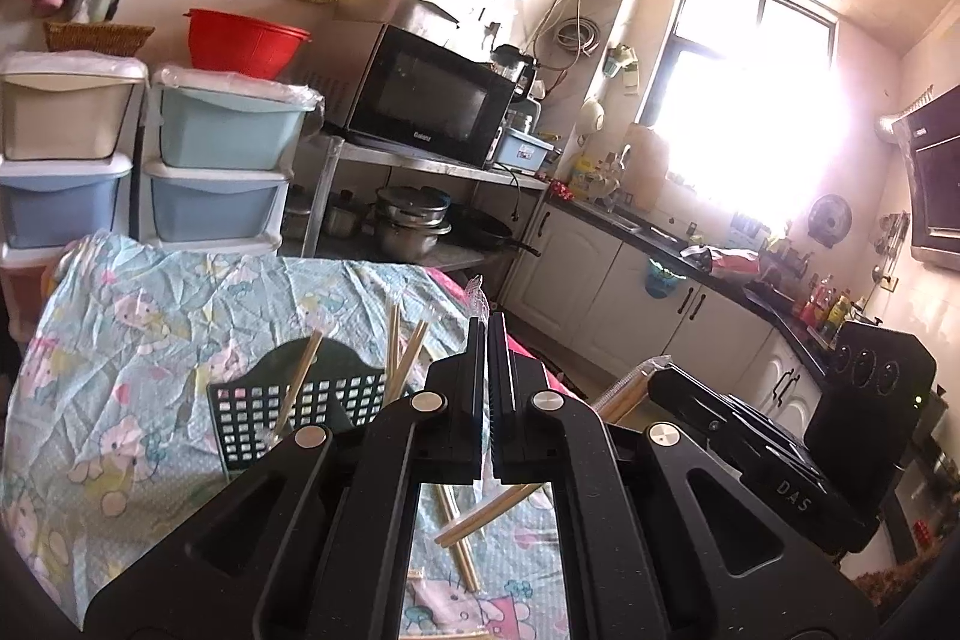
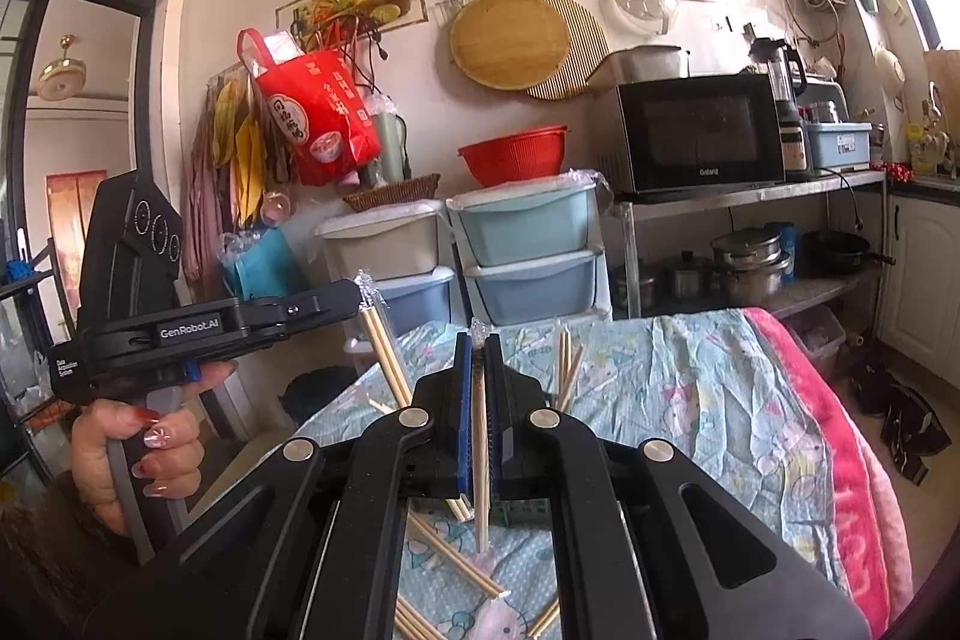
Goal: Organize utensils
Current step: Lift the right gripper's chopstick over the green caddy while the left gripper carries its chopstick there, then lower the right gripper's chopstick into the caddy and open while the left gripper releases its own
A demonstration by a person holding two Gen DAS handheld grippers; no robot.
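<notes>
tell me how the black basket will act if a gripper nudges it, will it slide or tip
The black basket is thin open mesh, so it is probably light and may slide. It sits on a wrinkled cloth, which could snag it and make it tip instead. The chopsticks lean out well above its rim, so a nudge would likely rattle or spill them.

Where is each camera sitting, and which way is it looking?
Left wrist view: sits on the left tool, looking along it over the black basket toward the sunny window; the right tool shows.
Right wrist view: sits on the right tool, shut on wrapped chopsticks, facing the wall; the left tool and hand show.
Both share the microwave and red bowl.
</notes>
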